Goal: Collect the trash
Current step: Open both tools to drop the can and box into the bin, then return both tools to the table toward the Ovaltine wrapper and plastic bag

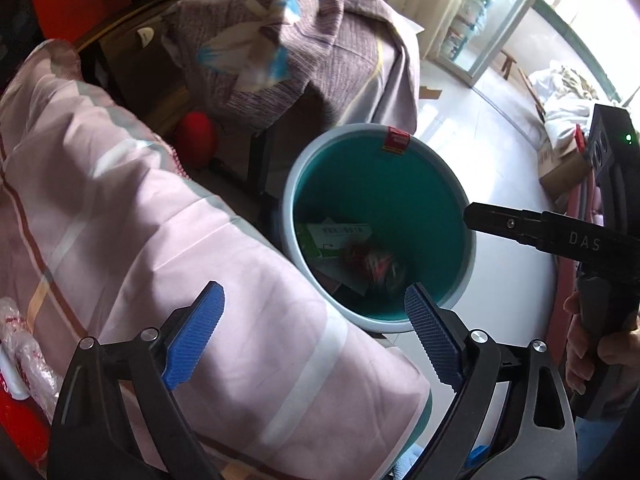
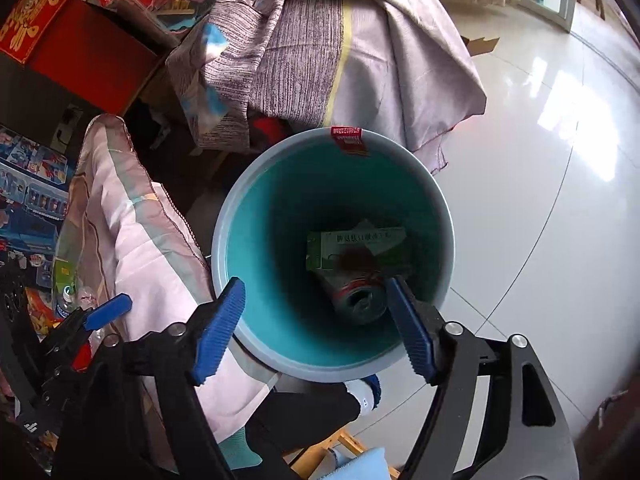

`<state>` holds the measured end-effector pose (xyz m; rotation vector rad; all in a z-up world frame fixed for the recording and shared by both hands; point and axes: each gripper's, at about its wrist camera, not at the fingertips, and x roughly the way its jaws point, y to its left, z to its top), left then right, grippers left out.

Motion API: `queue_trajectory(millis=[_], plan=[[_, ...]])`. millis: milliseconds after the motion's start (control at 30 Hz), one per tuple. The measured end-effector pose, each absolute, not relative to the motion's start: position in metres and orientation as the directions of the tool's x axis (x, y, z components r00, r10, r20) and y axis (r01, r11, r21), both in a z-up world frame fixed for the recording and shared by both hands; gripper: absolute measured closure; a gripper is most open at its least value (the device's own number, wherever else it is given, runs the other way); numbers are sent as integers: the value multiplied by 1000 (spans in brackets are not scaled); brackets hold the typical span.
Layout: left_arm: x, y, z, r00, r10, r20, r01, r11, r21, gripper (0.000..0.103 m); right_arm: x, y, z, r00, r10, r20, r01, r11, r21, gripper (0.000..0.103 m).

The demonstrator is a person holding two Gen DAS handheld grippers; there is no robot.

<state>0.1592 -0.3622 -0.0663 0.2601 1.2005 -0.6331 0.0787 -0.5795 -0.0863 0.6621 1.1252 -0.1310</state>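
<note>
A round bin with a teal inside and pale rim stands on the white floor. In it lie a green and white carton and a drinks can. My left gripper is open and empty above the near rim, partly over the pink bedding. My right gripper is open and empty directly above the bin mouth; one of its fingers reaches over the rim in the left wrist view. The left gripper's fingertip shows at the left of the right wrist view.
Pink bedding lies beside the bin on the left. A purple striped cloth drapes over furniture behind it. Red boxes and clutter sit at the far left. White tiled floor spreads to the right.
</note>
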Motion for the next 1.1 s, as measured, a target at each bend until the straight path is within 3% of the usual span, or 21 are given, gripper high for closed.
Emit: queue_trajectory(millis=[600,1100], plan=[[134,-291,-40,271,-361,-892,521,835,-179,10,73,-523,-56,426,199,-883,378,847,373,22],[91,-157,-21,358,-289,-888,418,900,-124,8,69,-413,-36,382,279,-881,213,901,378,22]])
